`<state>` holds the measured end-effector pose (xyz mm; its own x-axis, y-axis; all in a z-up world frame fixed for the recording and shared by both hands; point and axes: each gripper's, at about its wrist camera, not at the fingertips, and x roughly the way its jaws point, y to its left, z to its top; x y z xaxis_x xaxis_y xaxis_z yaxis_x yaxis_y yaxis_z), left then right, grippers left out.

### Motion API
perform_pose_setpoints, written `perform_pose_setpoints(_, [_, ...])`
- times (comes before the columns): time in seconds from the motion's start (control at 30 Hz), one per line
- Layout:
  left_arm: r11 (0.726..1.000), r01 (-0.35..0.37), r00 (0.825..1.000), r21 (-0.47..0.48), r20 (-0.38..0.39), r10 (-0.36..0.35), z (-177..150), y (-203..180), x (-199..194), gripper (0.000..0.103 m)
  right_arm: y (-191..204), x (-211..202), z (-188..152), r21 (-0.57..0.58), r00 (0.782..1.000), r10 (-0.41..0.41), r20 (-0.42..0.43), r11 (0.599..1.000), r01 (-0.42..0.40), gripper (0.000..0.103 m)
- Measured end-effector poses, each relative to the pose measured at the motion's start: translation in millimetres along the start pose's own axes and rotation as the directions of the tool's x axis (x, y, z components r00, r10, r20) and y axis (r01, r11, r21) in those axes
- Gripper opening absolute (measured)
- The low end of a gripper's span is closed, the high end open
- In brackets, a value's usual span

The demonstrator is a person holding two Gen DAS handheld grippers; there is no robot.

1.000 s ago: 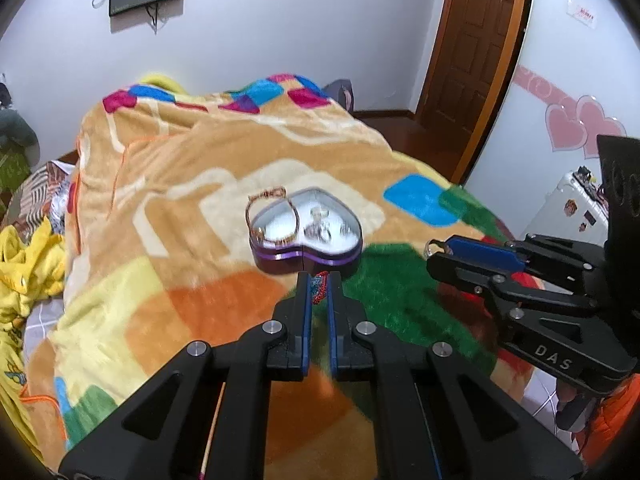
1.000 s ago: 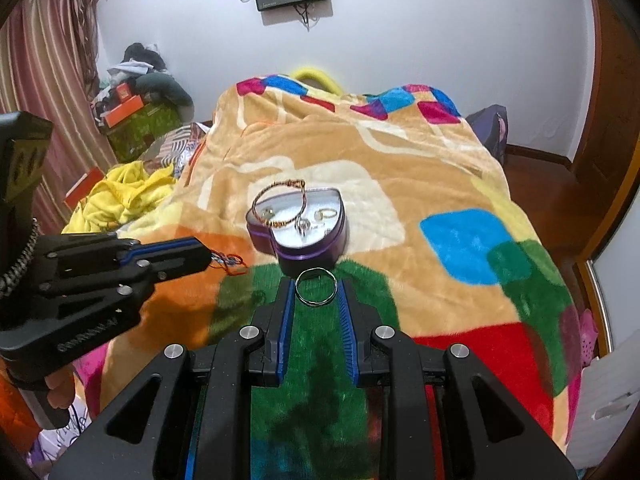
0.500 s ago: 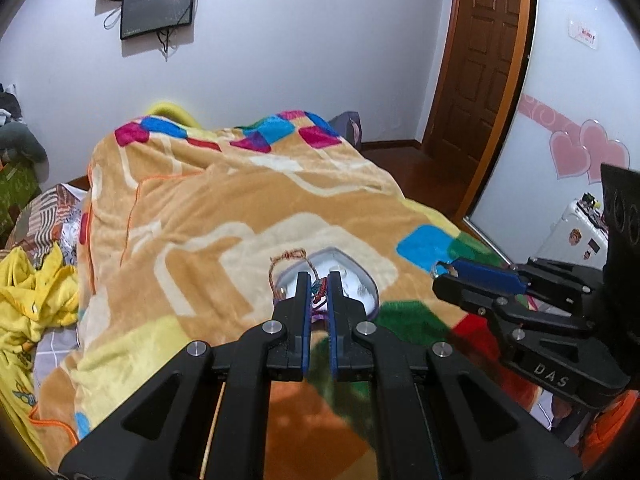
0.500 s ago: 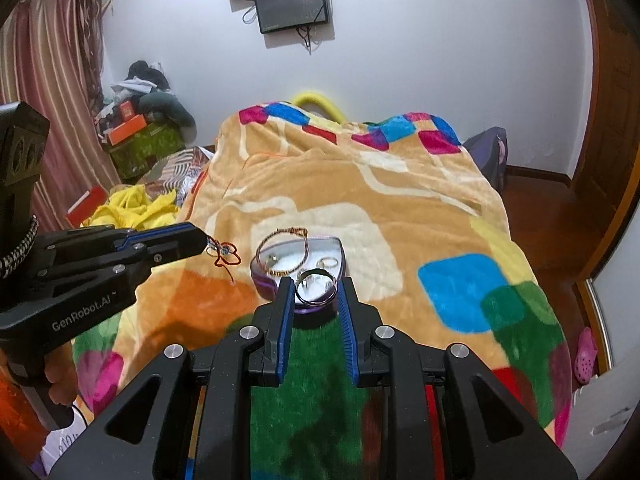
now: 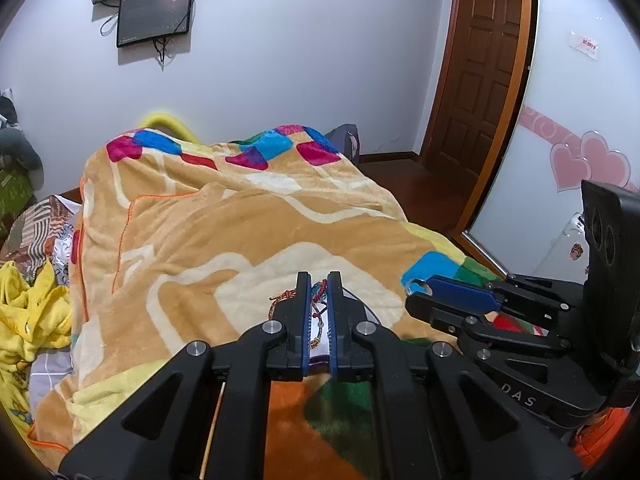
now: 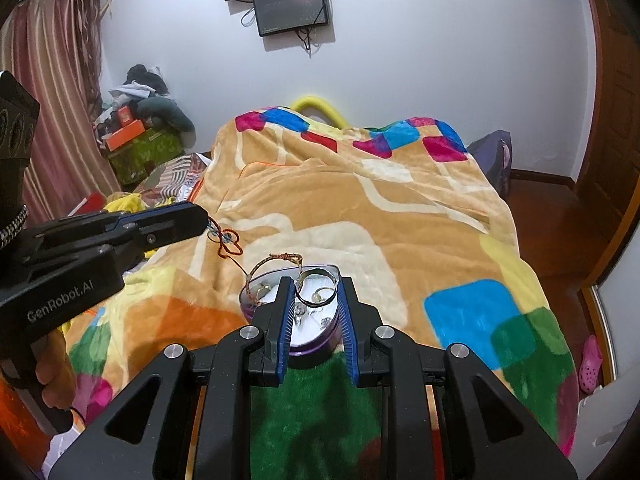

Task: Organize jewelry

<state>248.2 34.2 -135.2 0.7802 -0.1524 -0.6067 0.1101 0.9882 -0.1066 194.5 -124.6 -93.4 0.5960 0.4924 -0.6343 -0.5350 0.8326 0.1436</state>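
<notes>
Purple heart-shaped tin (image 6: 308, 342) sits on the patchwork blanket (image 6: 360, 208), small rings inside, a braided bracelet (image 6: 276, 266) draped over its far left rim. Right gripper (image 6: 316, 298) just above the tin, clamped on a metal bangle (image 6: 318, 290). Left gripper (image 5: 319, 286), left of the tin, pinches a red cord bracelet (image 6: 228, 242), raised off the blanket.

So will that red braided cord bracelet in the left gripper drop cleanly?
Probably not: the red braided cord bracelet droops in limp loops from the left gripper, so it looks floppy and light. Its trailing strand might snag the purple heart-shaped tin.
</notes>
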Motion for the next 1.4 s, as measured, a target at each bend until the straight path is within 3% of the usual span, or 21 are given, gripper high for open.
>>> perform_pose_setpoints(0.8, [0.999,0.024,0.985,-0.028,-0.171,-0.028,-23.1,11.5,63.3,0.006,-8.6,65.6,2.8,-0.044,0.984,0.031,-0.175,0.998,-0.039,0.020])
perform_pose_setpoints(1.23, [0.999,0.027,0.984,-0.031,-0.175,-0.032,-21.8,12.0,53.4,0.007,-8.1,60.8,6.1,-0.033,0.978,0.033,-0.205,0.999,-0.041,0.020])
perform_pose_setpoints(1.4, [0.999,0.023,0.989,-0.027,-0.143,-0.026,-16.1,10.6,33.8,0.011,-5.2,49.1,8.6,-0.035,0.982,0.022,-0.186,0.999,-0.029,0.025])
